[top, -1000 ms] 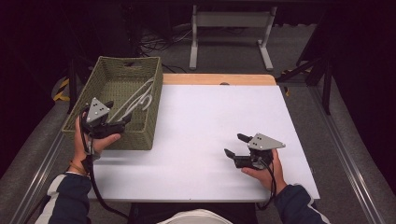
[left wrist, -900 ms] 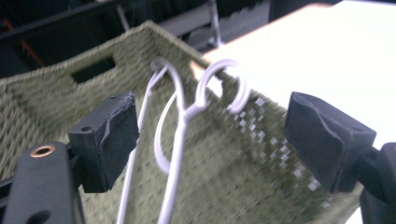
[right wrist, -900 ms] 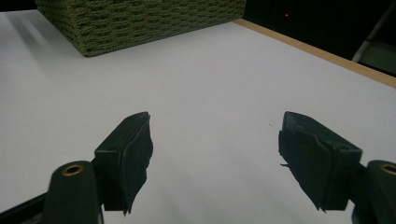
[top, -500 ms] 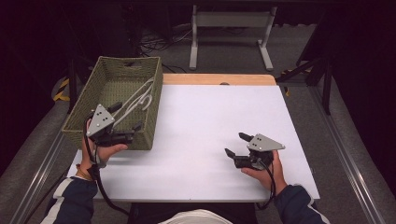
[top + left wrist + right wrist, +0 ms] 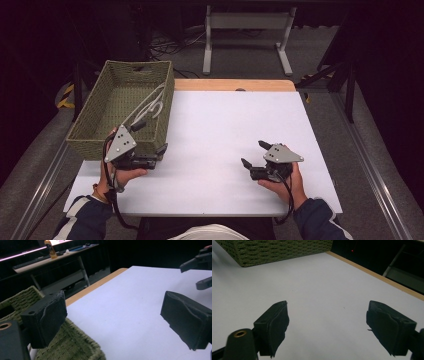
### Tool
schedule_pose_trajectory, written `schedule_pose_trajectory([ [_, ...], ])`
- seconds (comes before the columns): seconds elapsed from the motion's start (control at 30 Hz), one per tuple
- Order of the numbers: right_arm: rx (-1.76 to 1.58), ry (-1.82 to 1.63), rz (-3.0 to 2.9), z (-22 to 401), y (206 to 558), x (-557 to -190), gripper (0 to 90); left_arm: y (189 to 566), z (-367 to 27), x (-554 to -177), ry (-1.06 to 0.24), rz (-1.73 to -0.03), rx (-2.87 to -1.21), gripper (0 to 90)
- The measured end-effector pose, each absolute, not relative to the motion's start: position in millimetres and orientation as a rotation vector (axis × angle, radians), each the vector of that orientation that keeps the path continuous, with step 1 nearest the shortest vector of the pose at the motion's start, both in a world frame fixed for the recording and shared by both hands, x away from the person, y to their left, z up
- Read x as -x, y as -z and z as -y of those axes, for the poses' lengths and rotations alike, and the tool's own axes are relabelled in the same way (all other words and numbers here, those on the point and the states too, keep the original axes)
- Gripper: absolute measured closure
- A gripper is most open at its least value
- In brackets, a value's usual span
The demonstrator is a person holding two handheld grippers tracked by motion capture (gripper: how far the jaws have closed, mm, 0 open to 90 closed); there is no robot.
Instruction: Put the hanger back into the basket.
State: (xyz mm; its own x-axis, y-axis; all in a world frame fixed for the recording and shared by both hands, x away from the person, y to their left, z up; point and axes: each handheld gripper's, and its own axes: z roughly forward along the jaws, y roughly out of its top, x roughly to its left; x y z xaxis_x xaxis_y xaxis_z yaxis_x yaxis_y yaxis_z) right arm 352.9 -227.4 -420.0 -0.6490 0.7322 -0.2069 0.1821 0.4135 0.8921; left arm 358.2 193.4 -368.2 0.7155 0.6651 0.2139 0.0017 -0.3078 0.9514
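A green woven basket point(image 5: 100, 107) stands on the left part of the white table point(image 5: 230, 120). A white looped item point(image 5: 152, 102) leans against its right inner wall; what it is I cannot tell. My left gripper point(image 5: 151, 137) hovers at the basket's near right corner, open and empty. In the left gripper view its gripper point(image 5: 115, 315) spans the basket rim point(image 5: 75, 345) and bare table. My right gripper point(image 5: 253, 153) rests low at the front right of the table, open, nothing between its jaws. The right gripper view has its gripper point(image 5: 327, 322) over bare table, with the basket point(image 5: 274, 250) far off.
A wooden strip point(image 5: 235, 85) edges the table's far side. Behind it stands a grey metal frame point(image 5: 245, 35) on a dark floor. In the left gripper view the other gripper point(image 5: 200, 270) is at the upper right. Rails run along both sides of the table.
My left gripper has come back from over the basket, toward the person and to the right, down to the basket's near right corner. The right gripper has stayed put.
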Motion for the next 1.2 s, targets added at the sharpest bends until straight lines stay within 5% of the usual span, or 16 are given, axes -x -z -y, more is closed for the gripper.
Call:
schedule_pose_trajectory([
  [1.2, -0.725, -1.161, -2.062, 226, 434, -336, 15.5, 432, -201, -340, -0.695, -0.533, -1.909, 5.7],
])
